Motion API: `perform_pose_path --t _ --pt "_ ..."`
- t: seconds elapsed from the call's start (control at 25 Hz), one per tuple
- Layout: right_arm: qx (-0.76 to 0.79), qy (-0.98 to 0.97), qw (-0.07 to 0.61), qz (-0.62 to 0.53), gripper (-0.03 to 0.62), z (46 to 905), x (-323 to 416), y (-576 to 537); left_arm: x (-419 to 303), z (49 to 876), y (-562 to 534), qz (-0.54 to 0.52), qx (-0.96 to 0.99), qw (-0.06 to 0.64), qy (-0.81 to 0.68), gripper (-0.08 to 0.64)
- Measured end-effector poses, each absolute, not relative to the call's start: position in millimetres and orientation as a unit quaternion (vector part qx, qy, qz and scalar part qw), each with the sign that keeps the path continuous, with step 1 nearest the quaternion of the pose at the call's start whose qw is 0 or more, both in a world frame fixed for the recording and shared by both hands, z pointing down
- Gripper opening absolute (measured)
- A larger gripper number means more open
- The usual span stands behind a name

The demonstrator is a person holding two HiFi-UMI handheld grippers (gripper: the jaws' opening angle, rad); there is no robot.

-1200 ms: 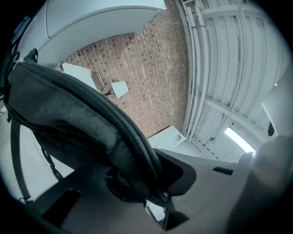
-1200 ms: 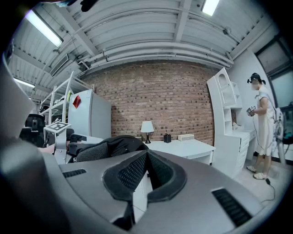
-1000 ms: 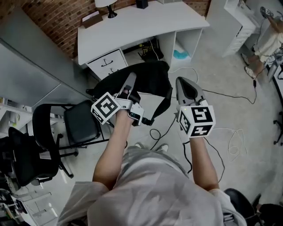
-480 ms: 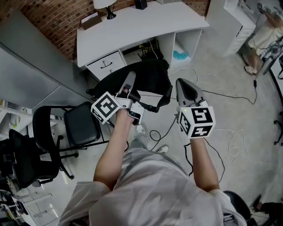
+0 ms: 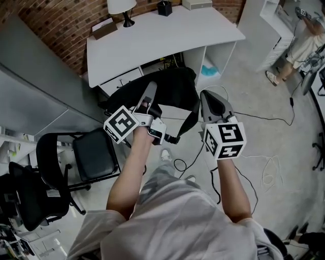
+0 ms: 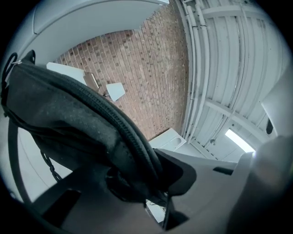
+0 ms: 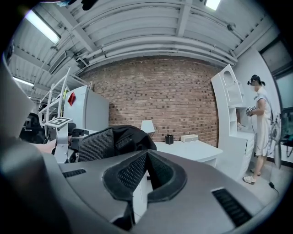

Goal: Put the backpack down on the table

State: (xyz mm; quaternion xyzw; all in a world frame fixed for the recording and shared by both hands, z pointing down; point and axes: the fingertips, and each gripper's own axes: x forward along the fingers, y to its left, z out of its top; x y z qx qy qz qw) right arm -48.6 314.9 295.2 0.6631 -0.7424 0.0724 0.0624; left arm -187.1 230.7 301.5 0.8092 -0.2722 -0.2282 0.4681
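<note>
We face a red brick wall, with a white counter against it bearing a table lamp. The floor is pale grey concrete. A black chair sits beside a grey partition. Tall white shelving rises at right, and strip lights glow overhead.

one camera overhead, two riding along the jaws
the head view is taken steeply downward from head height. the left gripper view is tilted upward, hard against the backpack; the right gripper view is aimed level. backpack and brick wall are shared by all three, the white table by head and right.
</note>
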Motion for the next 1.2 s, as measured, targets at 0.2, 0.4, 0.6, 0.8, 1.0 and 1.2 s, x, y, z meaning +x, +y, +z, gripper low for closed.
perform_pose_path --t 0.2,0.4,0.6,0.8,1.0,1.2 --pt "0.655 -0.75 0.065 0.07 0.002 291 -68 262 -200 295 185 -0.231 0.811 0.463 -0.273 0.063" --pt "0.654 -0.75 0.073 0.067 0.002 291 -89 219 -219 290 143 -0.233 0.815 0.457 -0.269 0.063" --pt "0.657 -0.747 0.077 0.067 0.002 290 -105 182 -235 286 107 -0.229 0.819 0.456 -0.263 0.063" --pt "0.661 -0.743 0.081 0.065 0.002 289 -118 156 -248 282 78 -0.23 0.822 0.453 -0.258 0.063" --pt "0.665 -0.74 0.085 0.064 0.002 290 -119 136 -251 282 56 -0.227 0.823 0.451 -0.26 0.063" --pt "0.661 -0.743 0.086 0.062 0.002 292 -113 120 -248 286 39 -0.23 0.821 0.449 -0.268 0.063"
